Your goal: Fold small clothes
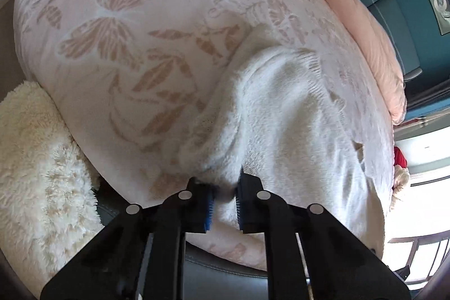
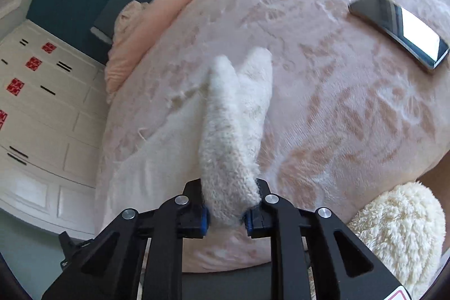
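Observation:
A small white fleecy garment (image 1: 270, 108) lies on a pink bed cover with a butterfly pattern (image 1: 118, 27). My left gripper (image 1: 225, 200) is shut on the garment's near edge, with cloth bunched between the blue pads. In the right wrist view my right gripper (image 2: 227, 215) is shut on another part of the white garment (image 2: 233, 131), which rises from the jaws and drapes away over the cover (image 2: 351, 117). Its far end rests on the bed.
A phone (image 2: 402, 30) lies on the cover at the far right. A cream fluffy cushion (image 1: 36, 173) sits beside the bed, also in the right wrist view (image 2: 399, 232). A folded peach quilt (image 1: 351, 7) lines the far edge. White cupboards (image 2: 42, 117) stand left.

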### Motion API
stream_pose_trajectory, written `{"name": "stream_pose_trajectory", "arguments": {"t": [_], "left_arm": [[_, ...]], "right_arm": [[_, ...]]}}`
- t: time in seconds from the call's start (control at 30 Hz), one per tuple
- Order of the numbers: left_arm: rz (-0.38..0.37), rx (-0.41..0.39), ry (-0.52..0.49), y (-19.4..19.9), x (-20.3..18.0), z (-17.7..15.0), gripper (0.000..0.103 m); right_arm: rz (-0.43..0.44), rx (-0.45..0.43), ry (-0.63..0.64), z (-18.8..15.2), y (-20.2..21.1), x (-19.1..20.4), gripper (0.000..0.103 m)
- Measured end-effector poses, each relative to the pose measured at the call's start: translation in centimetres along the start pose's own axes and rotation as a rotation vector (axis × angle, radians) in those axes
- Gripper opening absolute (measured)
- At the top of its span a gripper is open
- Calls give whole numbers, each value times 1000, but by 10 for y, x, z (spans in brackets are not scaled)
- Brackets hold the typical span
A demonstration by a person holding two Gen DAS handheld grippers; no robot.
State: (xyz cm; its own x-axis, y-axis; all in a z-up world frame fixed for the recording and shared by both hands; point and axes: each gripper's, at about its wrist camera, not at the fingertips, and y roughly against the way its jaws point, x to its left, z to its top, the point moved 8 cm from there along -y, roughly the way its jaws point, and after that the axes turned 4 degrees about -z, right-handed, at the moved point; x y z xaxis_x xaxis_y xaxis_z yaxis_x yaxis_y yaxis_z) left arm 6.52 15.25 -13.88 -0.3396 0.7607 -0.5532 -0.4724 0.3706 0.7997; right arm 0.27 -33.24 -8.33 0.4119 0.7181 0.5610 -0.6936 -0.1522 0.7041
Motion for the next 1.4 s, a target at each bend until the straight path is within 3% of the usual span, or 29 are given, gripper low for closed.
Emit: {"name": "stream_pose_trajectory", "arguments": {"t": [0.07, 0.1, 0.17, 0.2, 0.27, 0.33, 0.4, 0.43, 0.5, 0.63, 0.7, 0.77, 0.83, 0.87, 0.9, 1.0, 1.07, 1.2, 1.3, 1.4], "left_arm": [[15, -13, -53, 12, -9, 2, 10], [32, -1, -59, 10, -8, 1, 10], [70, 46, -46, -12, 6, -3, 11], [89, 74, -36, -26, 13, -9, 11], [90, 71, -37, -33, 19, -15, 15], [61, 41, -57, -24, 14, -13, 20], [28, 28, -36, -16, 14, -9, 47], [17, 7, -18, -13, 16, -5, 53], [26, -32, 0, -13, 18, 2, 69], [23, 16, 37, -40, 16, 1, 76], [42, -2, 40, -44, 14, 3, 79], [61, 8, 36, -45, 11, 4, 77], [45, 10, 51, -42, 12, 8, 61], [34, 15, 61, -40, 13, 10, 50], [18, 8, 73, -36, 15, 12, 31], [-34, -36, -5, -14, -4, 15, 18], [-66, -79, -135, 8, -46, 13, 14], [-196, -126, -397, 50, -169, -11, 12], [-289, -123, -630, 66, -266, -59, 12], [-354, -56, -780, 53, -328, -121, 12]], "right_arm": [[-52, -9, 53, 3, 4, -3, 16], [-127, 26, 78, -2, -9, -18, 17], [-252, 186, 73, -28, -53, -63, 18], [-256, 235, 17, -42, -63, -82, 21], [-212, 178, -20, -38, -48, -80, 25], [-285, 81, 34, -28, -22, -70, 30], [-370, -16, 108, -19, 5, -54, 34], [-383, -56, 145, -14, 13, -42, 34], [-309, -72, 226, -13, 14, -5, 34], [-118, 77, 396, -45, -36, 83, 23], [-99, 135, 458, -65, -69, 115, 14], [-90, 210, 475, -82, -105, 130, 14], [-133, 301, 478, -103, -140, 125, 13], [-149, 315, 482, -109, -153, 117, 13], [-145, 282, 489, -109, -156, 116, 10], [-153, 287, 493, -110, -154, 117, 10], [-153, 291, 505, -111, -154, 117, 10], [-97, 287, 464, -104, -153, 116, 9], [-29, 258, 341, -85, -126, 103, 10], [-21, 161, 200, -53, -81, 61, 12]]}}
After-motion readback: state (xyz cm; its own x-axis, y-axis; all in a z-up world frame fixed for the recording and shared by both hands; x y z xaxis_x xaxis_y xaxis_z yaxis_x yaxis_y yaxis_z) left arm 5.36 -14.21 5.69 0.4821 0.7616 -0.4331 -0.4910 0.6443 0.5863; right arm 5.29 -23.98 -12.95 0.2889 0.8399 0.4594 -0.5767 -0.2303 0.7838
